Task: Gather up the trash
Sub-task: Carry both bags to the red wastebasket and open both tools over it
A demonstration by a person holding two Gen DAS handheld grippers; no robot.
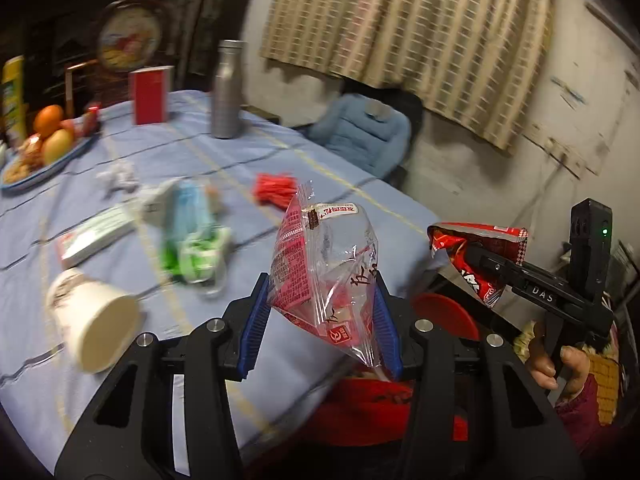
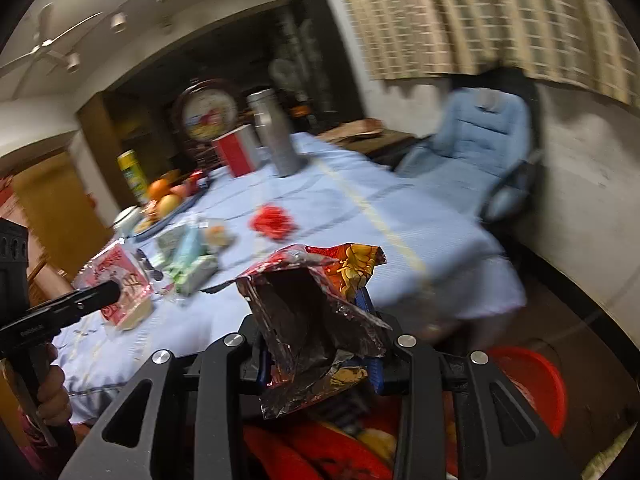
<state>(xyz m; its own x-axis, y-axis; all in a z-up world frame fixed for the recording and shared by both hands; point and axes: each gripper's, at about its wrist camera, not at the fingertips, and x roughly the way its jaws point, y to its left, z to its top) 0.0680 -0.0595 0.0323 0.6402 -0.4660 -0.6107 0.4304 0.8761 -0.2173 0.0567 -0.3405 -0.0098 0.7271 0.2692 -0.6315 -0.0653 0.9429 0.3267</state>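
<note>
The left gripper (image 1: 322,320) jaws clamp a clear bag (image 1: 320,268), long axis upright; the right gripper (image 2: 316,340) jaws grip a foil wrapper (image 2: 312,316), open mouth upward.

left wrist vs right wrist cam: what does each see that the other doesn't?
Left wrist only: the tipped paper cup near the table edge and the crumpled white paper beside the fruit plate.
Right wrist only: the ceiling fan and ceiling lights, and the foil inside of the snack bag in the right gripper.
Both: the clear plastic bag in the left gripper, the metal bottle, red box, fruit plate, blue chair, red bin and blue tablecloth.
</note>
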